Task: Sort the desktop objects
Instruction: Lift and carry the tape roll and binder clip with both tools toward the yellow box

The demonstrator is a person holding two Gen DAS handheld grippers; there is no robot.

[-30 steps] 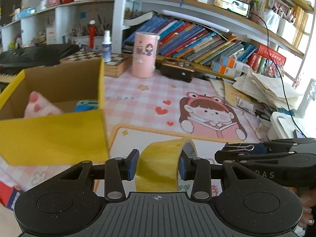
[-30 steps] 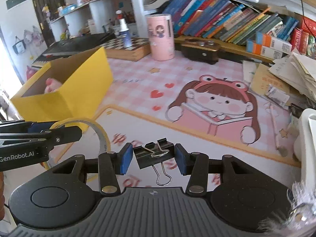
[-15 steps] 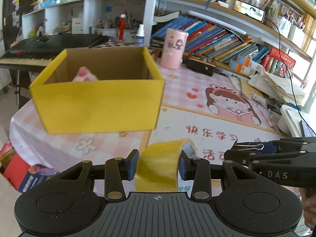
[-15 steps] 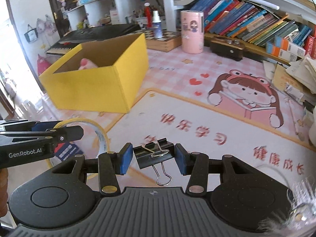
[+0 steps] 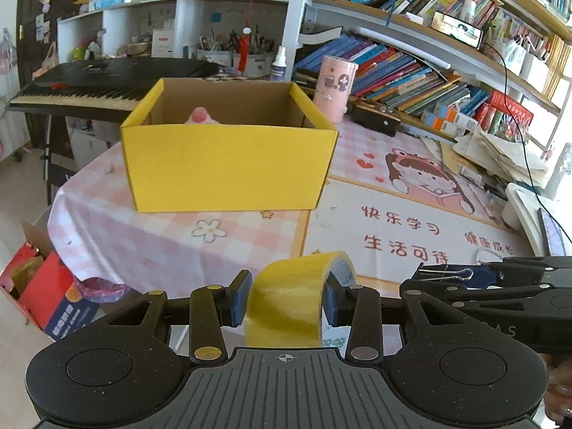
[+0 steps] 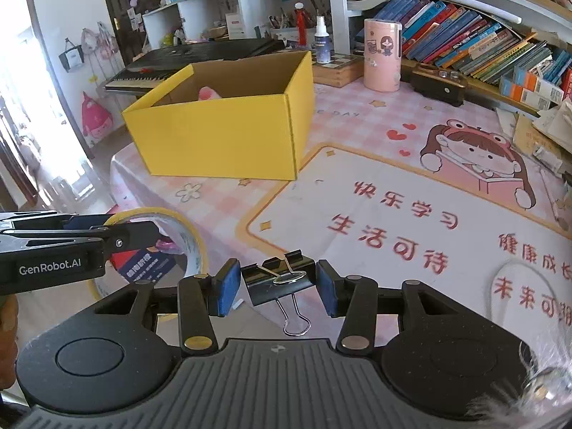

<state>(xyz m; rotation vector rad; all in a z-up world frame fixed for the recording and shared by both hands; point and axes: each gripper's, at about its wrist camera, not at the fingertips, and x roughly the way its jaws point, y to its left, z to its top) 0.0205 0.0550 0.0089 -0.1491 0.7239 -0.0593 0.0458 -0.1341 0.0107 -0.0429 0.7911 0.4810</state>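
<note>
Here the left gripper [image 5: 286, 302] has its jaws clamped on a roll of yellow tape [image 5: 286, 307], held upright on its edge, while the right gripper [image 6: 273, 286] has its jaws closed on a black binder clip [image 6: 277, 279] whose wire handle hangs down. Both are held in the air near the front edge of the worktop [image 6: 357, 178], well short of the open yellow box [image 5: 228, 164], which stands on the pink checked cloth with something pink already inside. The step in hand looks like carrying both items to that box; done well, each gripper should rise above the near wall before moving over the opening, and release only once fully inside the rim. The mat between grippers and box shows nothing in the way, but the grippers ride side by side, so entering one at a time would avoid a knock.
</note>
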